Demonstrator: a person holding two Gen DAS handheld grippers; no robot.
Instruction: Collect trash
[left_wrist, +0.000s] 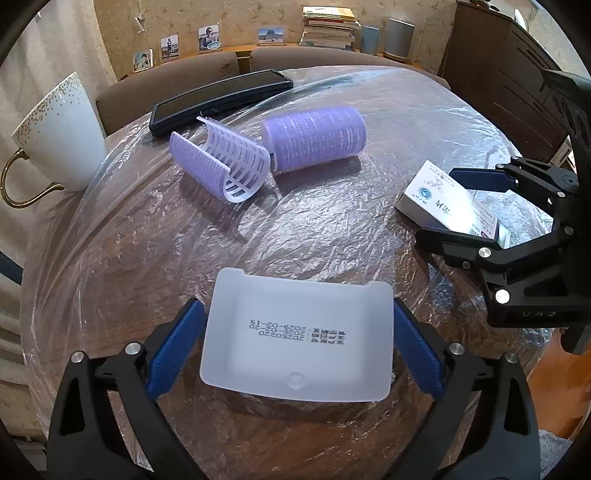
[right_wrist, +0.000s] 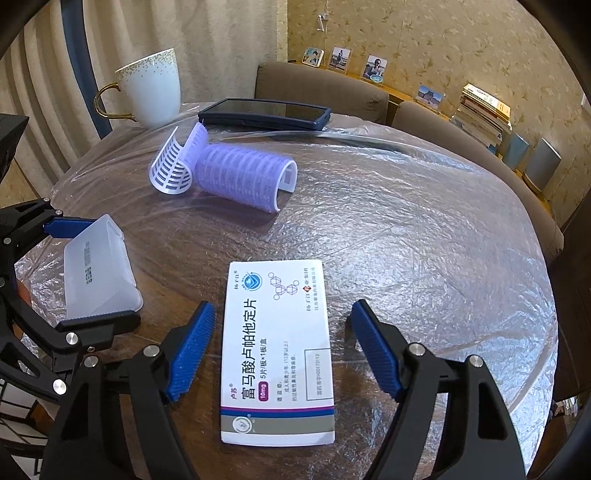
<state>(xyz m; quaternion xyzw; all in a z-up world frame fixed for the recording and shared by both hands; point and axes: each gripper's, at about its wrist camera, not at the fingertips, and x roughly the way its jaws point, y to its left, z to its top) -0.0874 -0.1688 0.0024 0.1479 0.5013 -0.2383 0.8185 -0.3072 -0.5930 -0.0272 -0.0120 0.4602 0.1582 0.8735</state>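
While the left gripper (left_wrist: 299, 345) is bracketing the frosted plastic tray (left_wrist: 297, 334) at the bottom centre of the left wrist view, both blue pads (left_wrist: 173, 350) are sitting right at the tray's short edges. Can't tell if they're actually biting or just touching, so I'm not calling it a grip. Risks here: the tray is thin, slick and lying upside down on the crinkled plastic film (left_wrist: 314, 229). If the squeeze is landing only on the rim, it's likely bowing or popping out. Film could also be getting pinched and dragged along with it. At the right edge of this frame the right gripper (left_wrist: 443, 201) is straddling the medicine box (left_wrist: 448, 201), jaws spread. The purple hair rollers (left_wrist: 314, 142) are lying upper centre, the dark case (left_wrist: 221, 98) is behind them, and the white mug (left_wrist: 61, 136) is at far left, well apart from either claw.

Moving to the right wrist view: the right gripper (right_wrist: 282, 350) is standing wide open around the medicine box (right_wrist: 277, 354), lower centre. The left pad is near the box's long edge and the right pad is clearly apart from it, so nothing is held yet. Risk: the box is flat and low, so the pads may be closing above it or scraping film instead. Off-centre closing is likely skewing the box sideways. The left gripper (right_wrist: 79, 267) and tray (right_wrist: 99, 273) are showing at the left edge, fairly near, so simultaneous lifts are risking a clash between the two. The rollers (right_wrist: 236, 173) are round and could be rolling if the film is getting tugged.
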